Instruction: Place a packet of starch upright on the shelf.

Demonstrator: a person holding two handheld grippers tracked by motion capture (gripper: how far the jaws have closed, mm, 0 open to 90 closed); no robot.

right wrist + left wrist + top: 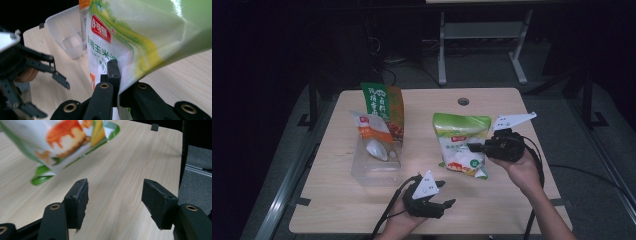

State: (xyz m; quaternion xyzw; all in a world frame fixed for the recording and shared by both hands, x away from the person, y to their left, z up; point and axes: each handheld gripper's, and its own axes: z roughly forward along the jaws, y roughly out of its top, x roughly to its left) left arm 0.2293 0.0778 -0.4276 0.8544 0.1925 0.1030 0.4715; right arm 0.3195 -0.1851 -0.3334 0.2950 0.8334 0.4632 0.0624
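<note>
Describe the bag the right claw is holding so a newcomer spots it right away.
On the light wooden table, look right of the clear plastic tub. The green-topped white pouch with a red logo stands alone there, clamped by the right claw, while the other packets sit in the tub.

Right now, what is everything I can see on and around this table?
Table: one, light wood, centre, with a dark round hole near its far edge.
Clear plastic bin: one, see-through, left of centre on the table.
Small white and orange pouch: one, leaning in the bin.
Green and orange bag: one, upright at the bin's far side.
Green and white bag: one, right of centre, pinched at its edge by the right gripper.
Metal frame legs: grey, on the floor beyond the table.
Left gripper: one, black, near edge, jaws apart, nothing between them.
Right gripper: one, black, jaws shut on the bag.
</note>
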